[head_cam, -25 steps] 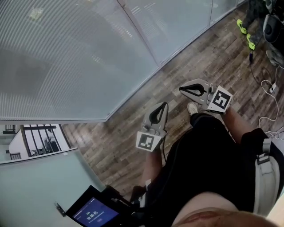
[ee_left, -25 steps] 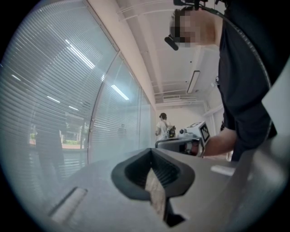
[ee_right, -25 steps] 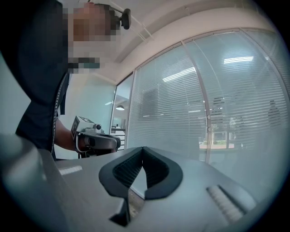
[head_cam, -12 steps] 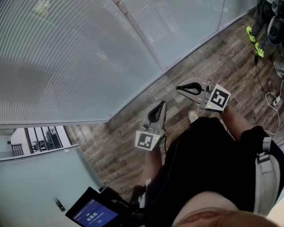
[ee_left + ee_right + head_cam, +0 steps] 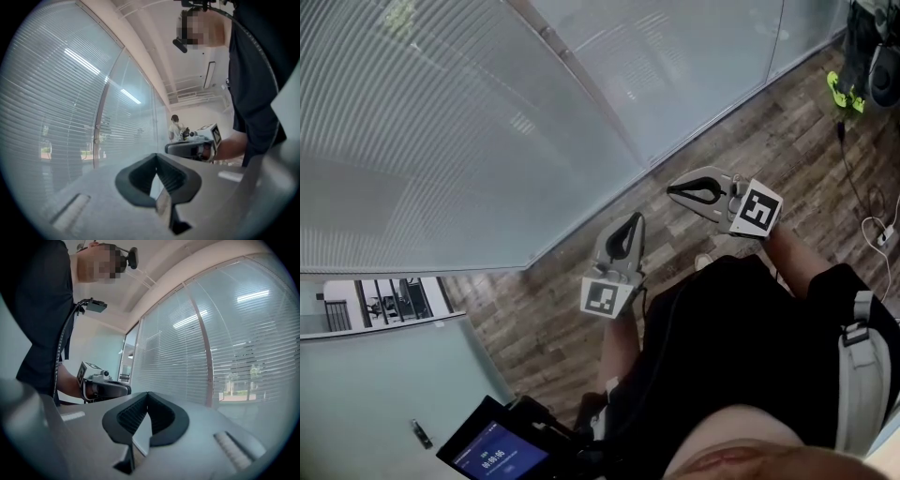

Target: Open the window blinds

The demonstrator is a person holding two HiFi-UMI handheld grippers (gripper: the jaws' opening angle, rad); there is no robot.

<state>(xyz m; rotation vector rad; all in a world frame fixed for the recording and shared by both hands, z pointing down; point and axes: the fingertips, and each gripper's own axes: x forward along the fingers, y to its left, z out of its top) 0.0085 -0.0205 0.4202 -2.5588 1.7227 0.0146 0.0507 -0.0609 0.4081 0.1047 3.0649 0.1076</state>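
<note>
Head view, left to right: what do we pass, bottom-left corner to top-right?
Dark handheld screen with blue display → left gripper, jaws together → right gripper, jaws together → neon-yellow shoes. The closed white slatted blinds span most of the width, so they are left out.

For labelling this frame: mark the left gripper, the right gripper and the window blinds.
left gripper [image 5: 635, 218], head view, at the tips of its closed jaws.
right gripper [image 5: 671, 190], head view, at the tips of its closed jaws.
window blinds [image 5: 441, 131], head view, on the lowered slats.
</note>
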